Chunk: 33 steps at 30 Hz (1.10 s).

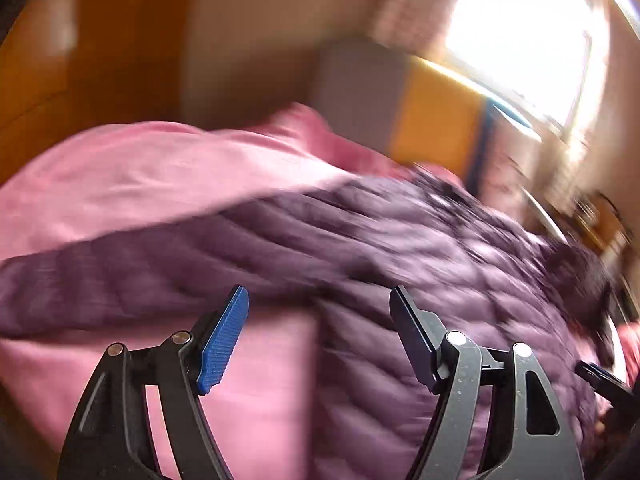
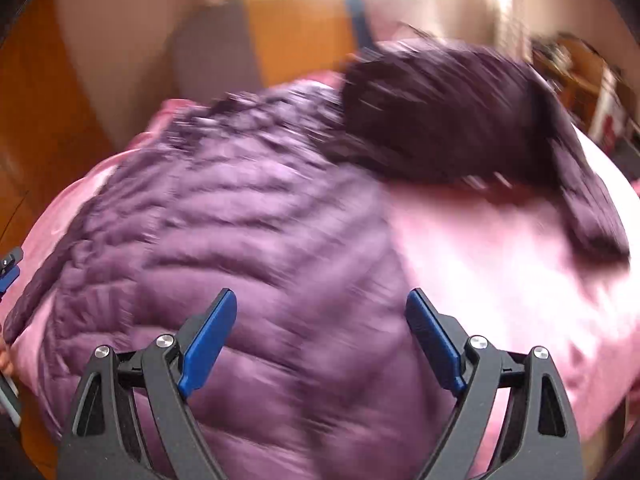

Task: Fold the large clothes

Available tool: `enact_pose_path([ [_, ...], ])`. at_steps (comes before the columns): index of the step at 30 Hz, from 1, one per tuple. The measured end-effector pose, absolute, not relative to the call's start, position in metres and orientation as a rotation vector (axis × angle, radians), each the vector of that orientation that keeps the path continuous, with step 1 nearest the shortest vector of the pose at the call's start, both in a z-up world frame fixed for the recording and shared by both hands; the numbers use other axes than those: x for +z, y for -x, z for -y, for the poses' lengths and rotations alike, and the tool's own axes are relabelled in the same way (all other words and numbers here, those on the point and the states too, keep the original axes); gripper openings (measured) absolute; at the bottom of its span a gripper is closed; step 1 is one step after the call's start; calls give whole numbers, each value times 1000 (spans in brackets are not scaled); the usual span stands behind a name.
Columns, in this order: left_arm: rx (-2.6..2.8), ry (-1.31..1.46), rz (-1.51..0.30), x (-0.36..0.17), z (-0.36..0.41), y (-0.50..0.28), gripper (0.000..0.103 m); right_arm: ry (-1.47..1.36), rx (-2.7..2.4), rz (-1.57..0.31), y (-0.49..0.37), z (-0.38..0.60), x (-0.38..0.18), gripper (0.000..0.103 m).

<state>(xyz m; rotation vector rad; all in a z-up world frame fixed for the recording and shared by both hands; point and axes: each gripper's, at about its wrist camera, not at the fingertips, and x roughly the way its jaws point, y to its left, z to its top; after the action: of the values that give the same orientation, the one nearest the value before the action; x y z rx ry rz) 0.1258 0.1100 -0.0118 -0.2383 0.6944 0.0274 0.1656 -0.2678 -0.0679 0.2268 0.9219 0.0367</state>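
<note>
A purple quilted puffer jacket (image 2: 256, 216) lies spread on a pink bed cover (image 2: 500, 264). Its dark sleeve or hood (image 2: 448, 112) lies folded across the far right part. In the left wrist view the jacket (image 1: 400, 240) stretches across the middle, with one sleeve (image 1: 120, 280) running left. My left gripper (image 1: 318, 300) is open and empty above the jacket's near edge. My right gripper (image 2: 320, 304) is open and empty above the jacket's body. Both views are motion-blurred.
The pink bed cover (image 1: 120, 176) fills the foreground. An orange and grey headboard (image 1: 432, 128) stands behind the bed below a bright window (image 1: 520, 32). Wooden furniture (image 1: 80, 60) stands at left. A cluttered shelf (image 2: 580, 80) is at right. The other gripper shows at the frame edge (image 2: 10, 268).
</note>
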Motion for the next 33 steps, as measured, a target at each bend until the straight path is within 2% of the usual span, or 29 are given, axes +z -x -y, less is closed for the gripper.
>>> enact_pose_path([
  [3, -74, 172, -737, -24, -51, -141, 77, -253, 50, -975, -146, 280, -97, 85],
  [6, -139, 44, -746, -36, -1, -149, 77, -169, 71, -962, -127, 273, -94, 84],
  [7, -148, 8, -757, -42, 9, -154, 77, -170, 81, -966, -124, 277, -89, 80],
  [9, -167, -44, -783, -54, 26, -157, 77, -192, 30, -918, -119, 296, -78, 84],
  [10, -173, -52, -799, -61, 27, -160, 77, -192, -18, -868, -115, 308, -71, 91],
  [11, -175, -46, -827, -70, 29, -162, 77, -163, -109, -816, -112, 320, -64, 93],
  [14, -174, -12, -845, -83, 24, -167, 82, -115, -293, -746, -122, 355, -56, 94],
  [16, -183, 4, -851, -88, 23, -170, 85, -133, -355, -755, -138, 380, -61, 97],
  [19, -194, 24, -849, -91, 23, -170, 87, -13, -428, -810, -168, 400, -82, 95],
  [21, -200, 31, -850, -92, 23, -170, 88, 37, -469, -870, -184, 411, -100, 80],
  [22, -201, 33, -850, -92, 23, -171, 88, 68, -488, -886, -189, 415, -107, 67],
  [23, -202, 35, -850, -92, 23, -171, 89, 79, -494, -891, -192, 420, -110, 49],
  [24, -202, 35, -850, -92, 23, -170, 89, 73, -499, -889, -193, 425, -108, 35],
  [25, -202, 35, -849, -92, 23, -170, 89, 66, -512, -885, -192, 431, -104, 12],
  [26, -202, 34, -850, -92, 23, -170, 89, 50, -516, -864, -188, 436, -95, 7],
  [28, -205, 34, -851, -93, 23, -170, 90, 24, -510, -799, -176, 445, -70, 3],
  [33, -207, 35, -853, -93, 23, -170, 91, -9, -479, -667, -143, 465, -1, 1],
])
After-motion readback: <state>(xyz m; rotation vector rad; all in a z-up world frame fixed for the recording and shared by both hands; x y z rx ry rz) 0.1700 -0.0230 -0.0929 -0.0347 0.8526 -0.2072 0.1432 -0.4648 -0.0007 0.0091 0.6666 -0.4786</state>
